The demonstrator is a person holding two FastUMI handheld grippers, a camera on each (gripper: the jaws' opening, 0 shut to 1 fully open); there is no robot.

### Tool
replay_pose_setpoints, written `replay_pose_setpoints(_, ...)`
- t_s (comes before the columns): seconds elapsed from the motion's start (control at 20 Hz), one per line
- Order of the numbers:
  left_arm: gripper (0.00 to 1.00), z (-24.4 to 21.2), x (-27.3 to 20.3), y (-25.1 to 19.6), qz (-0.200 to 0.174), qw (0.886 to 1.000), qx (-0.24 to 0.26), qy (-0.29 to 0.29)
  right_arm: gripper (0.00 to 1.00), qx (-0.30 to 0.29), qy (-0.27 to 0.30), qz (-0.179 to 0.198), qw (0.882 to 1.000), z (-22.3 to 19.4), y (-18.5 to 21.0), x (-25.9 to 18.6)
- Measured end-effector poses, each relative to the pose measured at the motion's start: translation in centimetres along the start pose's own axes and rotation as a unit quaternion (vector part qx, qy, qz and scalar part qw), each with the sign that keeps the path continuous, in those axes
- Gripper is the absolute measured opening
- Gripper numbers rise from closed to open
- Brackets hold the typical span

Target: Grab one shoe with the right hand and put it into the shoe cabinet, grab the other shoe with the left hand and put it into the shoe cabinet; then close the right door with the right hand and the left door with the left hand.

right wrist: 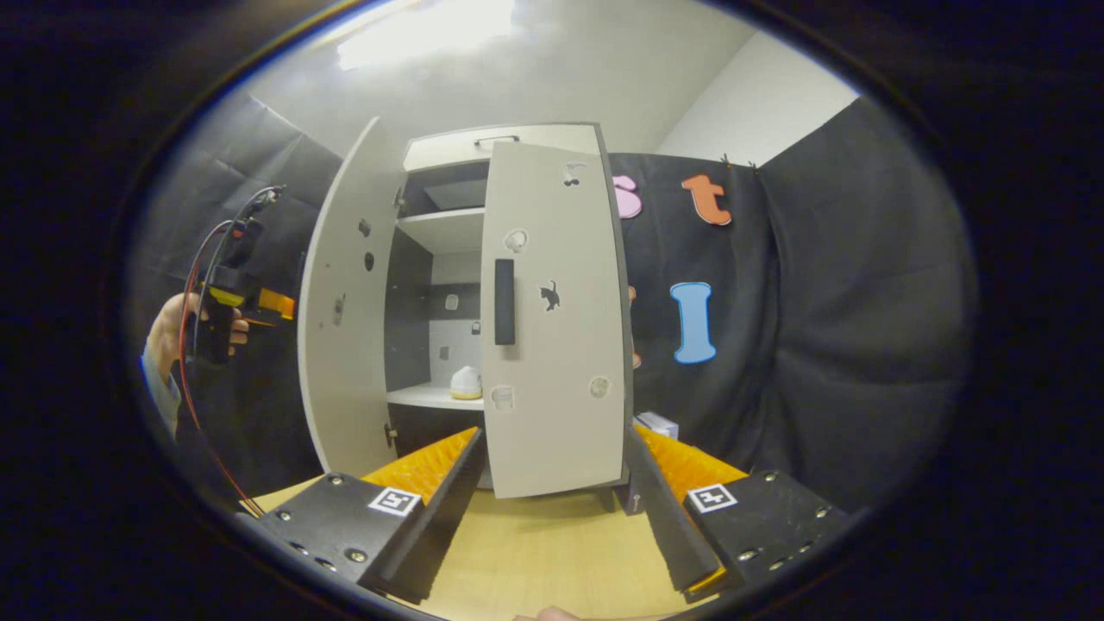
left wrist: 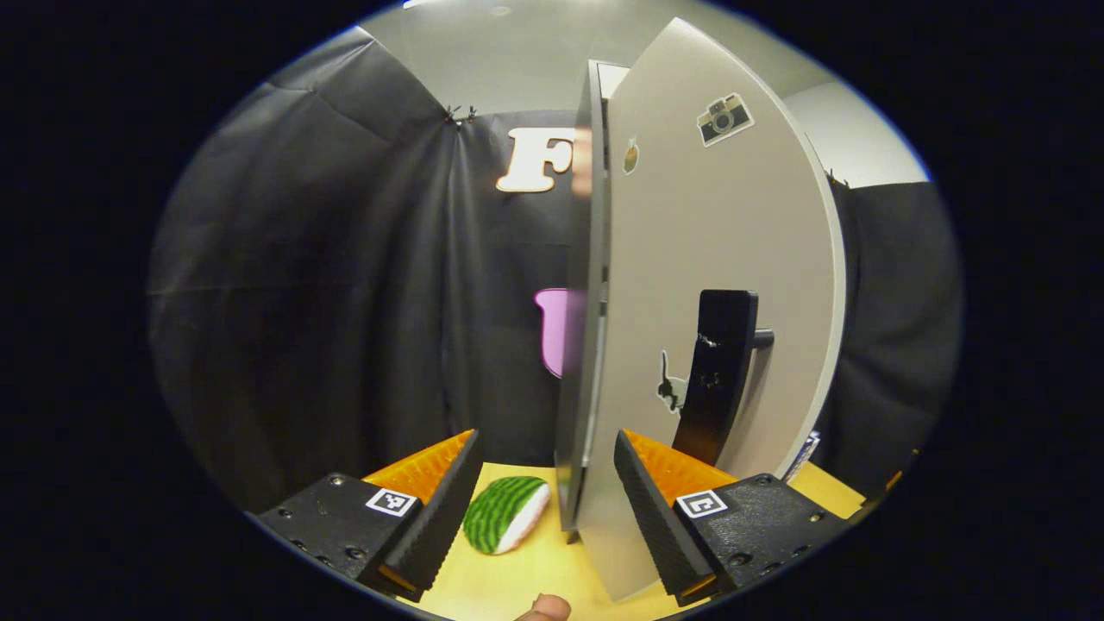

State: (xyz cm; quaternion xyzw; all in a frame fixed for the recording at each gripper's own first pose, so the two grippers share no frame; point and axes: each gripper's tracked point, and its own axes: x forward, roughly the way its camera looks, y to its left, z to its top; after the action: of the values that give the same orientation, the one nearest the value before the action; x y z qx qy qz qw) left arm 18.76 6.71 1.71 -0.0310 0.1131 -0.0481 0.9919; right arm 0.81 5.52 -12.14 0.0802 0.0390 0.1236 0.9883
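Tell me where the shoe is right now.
In the right gripper view, a white and yellow shoe sits on the cabinet's lower shelf, seen through the gap between the open left door and the nearly shut right door.

Left gripper view: sits low over the wooden surface [left wrist: 535,573], very close to the left door [left wrist: 716,285], facing its outer face almost edge-on, handle [left wrist: 718,371] just ahead; booth wall behind.

Right gripper view: farther back, low over the same surface [right wrist: 543,552], facing the shoe cabinet [right wrist: 448,285] front-on, right door [right wrist: 552,328] nearest, shelves visible between the doors. It also takes in the left claw [right wrist: 274,304] and the hand [right wrist: 168,332] holding it, off at the left by the left door [right wrist: 345,302].

Shared: cabinet, left door, surface, booth wall.
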Motion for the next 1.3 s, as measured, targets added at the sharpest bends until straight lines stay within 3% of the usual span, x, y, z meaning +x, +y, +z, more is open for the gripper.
replay_pose_setpoints(0.15, 0.89, 0.2, 0.6, -1.0, 0.009, 1.000, 0.013, -0.006, 0.97, 0.010, 0.005, -0.011, 1.000, -0.4, -1.3, -0.3)
replay_pose_setpoints(0.25, 0.94, 0.3, 0.8, -1.4, 0.020, 1.000, 0.022, -0.011, 0.96, 0.009, 0.011, -0.027, 1.000, -0.9, -2.5, -0.7)
replay_pose_setpoints(0.3, 0.89, 0.4, 0.7, -1.4, 0.025, 0.999, 0.028, -0.016, 0.97, 0.009, 0.012, -0.036, 0.999, -1.0, -3.1, -0.7)
replay_pose_setpoints(0.4, 0.89, 0.6, 0.5, -1.6, 0.035, 0.998, 0.039, -0.023, 0.97, 0.008, 0.010, -0.067, 0.998, -1.1, -4.9, -0.8)
replay_pose_setpoints(0.45, 0.94, 0.6, 0.5, -1.8, 0.036, 0.998, 0.039, -0.024, 0.97, 0.006, 0.010, -0.081, 0.997, -1.2, -5.7, -0.8)
replay_pose_setpoints(0.75, 0.94, 0.2, 1.7, -4.9, 0.023, 0.999, 0.035, -0.026, 0.96, 0.020, 0.002, -0.108, 0.994, -0.9, -6.9, -0.7)
replay_pose_setpoints(0.85, 0.89, 0.4, 2.6, -6.8, 0.010, 0.999, 0.040, -0.030, 0.97, 0.016, -0.005, -0.106, 0.994, -0.6, -6.5, -0.8)
replay_pose_setpoints(0.9, 0.94, 0.2, 3.1, -8.0, 0.001, 0.999, 0.040, -0.024, 0.97, 0.012, -0.007, -0.101, 0.995, -0.5, -6.0, -0.7)
replay_pose_setpoints(0.95, 0.89, -0.5, 3.5, -9.4, -0.015, 0.999, 0.041, -0.010, 0.97, 0.007, -0.008, -0.099, 0.995, -0.4, -5.8, -0.6)
replay_pose_setpoints(1.05, 0.94, -1.5, 3.3, -10.9, -0.031, 0.999, 0.035, 0.005, 0.96, -0.001, -0.017, -0.094, 0.995, -0.1, -5.3, -0.8)
replay_pose_setpoints(1.3, 0.97, -1.0, 1.8, -11.7, -0.011, 0.998, 0.057, -0.032, 0.97, -0.015, -0.014, -0.081, 0.996, -0.5, -4.6, -0.6)
